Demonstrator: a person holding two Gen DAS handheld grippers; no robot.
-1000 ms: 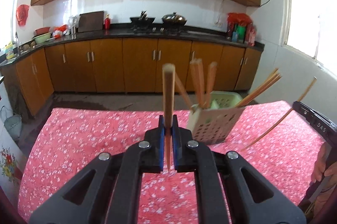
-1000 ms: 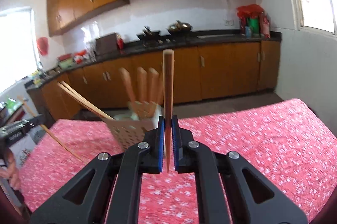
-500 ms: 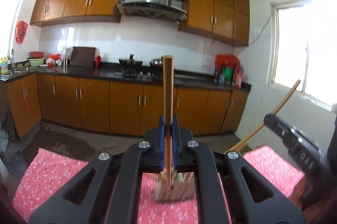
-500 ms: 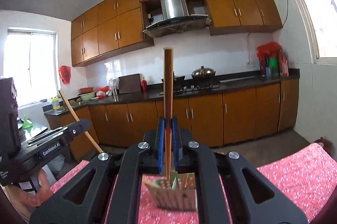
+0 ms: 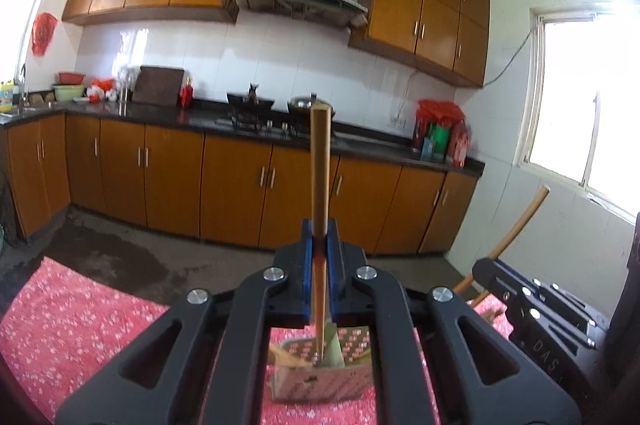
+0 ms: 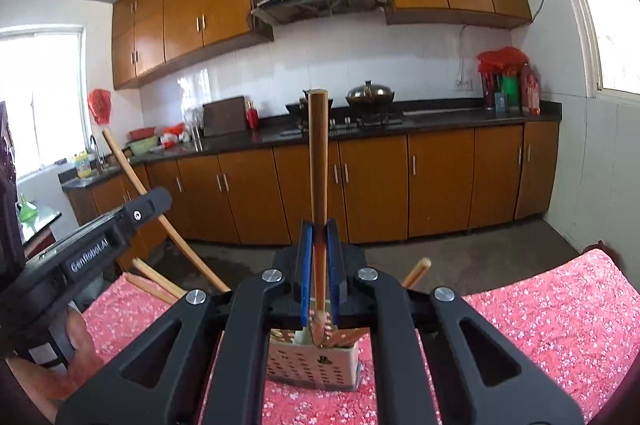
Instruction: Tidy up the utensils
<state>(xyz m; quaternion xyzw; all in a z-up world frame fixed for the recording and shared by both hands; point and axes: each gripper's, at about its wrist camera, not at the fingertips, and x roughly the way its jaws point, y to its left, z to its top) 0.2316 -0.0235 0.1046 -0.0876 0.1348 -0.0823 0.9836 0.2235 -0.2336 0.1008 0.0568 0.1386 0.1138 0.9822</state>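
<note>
left wrist view: the left claw [image 5: 320, 277], black with blue pads, is clamped on a long tapered wooden chopstick [image 5: 320, 177] that stands nearly upright between the pads, its blunt end high against the kitchen cabinets and its pointed tip reaching down toward a pale perforated plastic utensil holder [image 5: 320, 381]. the holder stands on a table covered with a red floral cloth [image 5: 80, 325], and another chopstick end shows at its left rim. at the right edge of this view the right claw [image 5: 486, 267] appears from the side, gripping a second wooden chopstick [image 5: 520, 225] that leans up to the right. right wrist view: the right claw [image 6: 320, 273] is pressed together on that second wooden chopstick [image 6: 318, 165], held close to upright, its point just above the mouth of the utensil holder [image 6: 312, 365], which holds several more wooden chopsticks [image 6: 416, 271] leaning out to the sides. at the left of this view the left claw [image 6: 158, 201] is seen side-on with its chopstick [image 6: 136, 181] slanting up to the left, and part of a person's hand [image 6: 68, 365] grips its handle. whether either chopstick tip touches the holder cannot be told.
</note>
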